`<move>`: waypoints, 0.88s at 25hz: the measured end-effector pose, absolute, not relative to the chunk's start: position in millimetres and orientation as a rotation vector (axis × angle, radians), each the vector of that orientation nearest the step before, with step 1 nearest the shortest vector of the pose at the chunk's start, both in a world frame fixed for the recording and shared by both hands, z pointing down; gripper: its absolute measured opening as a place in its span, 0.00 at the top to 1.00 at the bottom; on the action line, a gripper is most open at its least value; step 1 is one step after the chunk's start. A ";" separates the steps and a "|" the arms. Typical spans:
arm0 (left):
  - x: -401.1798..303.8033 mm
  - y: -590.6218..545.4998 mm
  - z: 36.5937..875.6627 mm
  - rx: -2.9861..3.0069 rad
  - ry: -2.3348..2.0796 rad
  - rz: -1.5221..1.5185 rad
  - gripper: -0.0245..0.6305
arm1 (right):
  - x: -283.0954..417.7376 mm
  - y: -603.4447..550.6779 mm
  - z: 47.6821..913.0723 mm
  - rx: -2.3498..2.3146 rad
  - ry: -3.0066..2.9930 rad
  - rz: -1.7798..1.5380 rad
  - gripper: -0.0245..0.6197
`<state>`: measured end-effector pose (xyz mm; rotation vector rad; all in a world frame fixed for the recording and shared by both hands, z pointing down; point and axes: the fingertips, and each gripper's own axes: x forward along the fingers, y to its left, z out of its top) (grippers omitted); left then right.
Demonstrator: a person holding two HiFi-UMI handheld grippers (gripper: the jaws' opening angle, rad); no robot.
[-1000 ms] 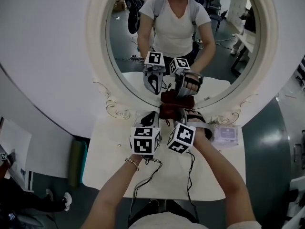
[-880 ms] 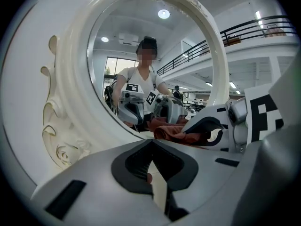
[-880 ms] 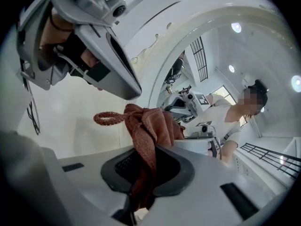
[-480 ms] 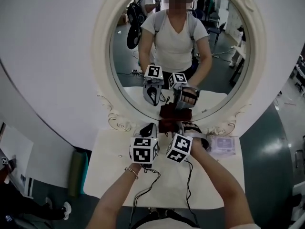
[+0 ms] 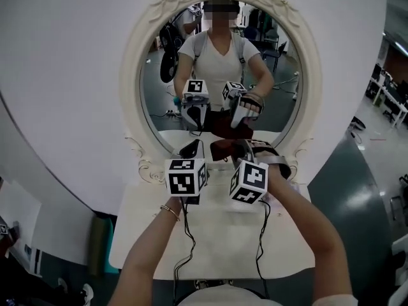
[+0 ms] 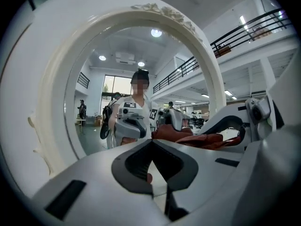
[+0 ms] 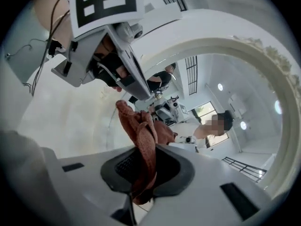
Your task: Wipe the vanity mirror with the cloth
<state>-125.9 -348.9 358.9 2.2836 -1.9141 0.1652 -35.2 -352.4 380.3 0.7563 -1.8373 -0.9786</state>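
The cloth [image 7: 141, 135] looks soft, light and floppy, so a bunched fold is best pinched, and that's how it's gripped by the jaws of the right gripper [image 5: 241, 152], low in front of the vanity mirror [image 5: 159, 107], above the desk [image 5: 223, 234]. Contact with the glass can't be confirmed. The left gripper [image 6: 151, 142] is seen with jaws closed on nothing. Glass is probably fragile, so light pressure is advised.

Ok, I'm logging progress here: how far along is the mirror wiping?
Done: the dark red cloth is clamped in the right gripper. In hand: it sits at the bottom of the oval cream-framed vanity mirror, seemingly at the glass. Left: wiping upward over the glass; no wiped patch shows. The left gripper is shut, empty.
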 end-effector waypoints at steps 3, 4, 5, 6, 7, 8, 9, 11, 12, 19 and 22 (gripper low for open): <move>-122.1 -355.9 315.6 2.324 -1.939 0.103 0.96 | -25.0 -355.9 332.1 0.823 -1.813 -1.052 0.87; -119.8 -357.8 300.8 2.345 -1.951 0.088 0.96 | -21.4 -357.2 314.9 0.846 -1.809 -1.069 0.87; -117.0 -359.5 286.5 2.369 -1.963 0.077 0.96 | -18.0 -358.3 297.0 0.870 -1.806 -1.088 0.87; -113.9 -360.9 272.5 2.393 -1.974 0.069 0.96 | -14.8 -359.4 278.3 0.897 -1.803 -1.109 0.87; -110.8 -362.0 258.5 2.418 -1.987 0.063 0.96 | -12.2 -360.5 258.6 0.926 -1.799 -1.134 0.87; -107.5 -362.9 244.2 2.444 -2.002 0.057 0.96 | -10.0 -361.6 237.9 0.958 -1.794 -1.161 0.87; -103.8 -363.5 229.7 2.470 -2.015 0.051 0.96 | -8.2 -362.2 216.5 0.992 -1.788 -1.192 0.87; -94.8 -363.7 202.0 2.523 -2.026 0.031 0.96 | -4.9 -361.2 173.8 1.061 -1.769 -1.265 0.87; -90.3 -363.5 189.5 2.547 -2.021 0.018 0.96 | -3.6 -359.7 153.0 1.097 -1.751 -1.312 0.87; -73.1 -362.1 128.1 2.640 -2.010 -0.046 0.96 | -6.0 -352.8 61.5 1.233 -1.562 -1.584 0.87; -65.6 -360.8 117.4 2.662 -2.005 -0.060 0.96 | -3.0 -355.9 52.4 1.250 -1.520 -1.606 0.87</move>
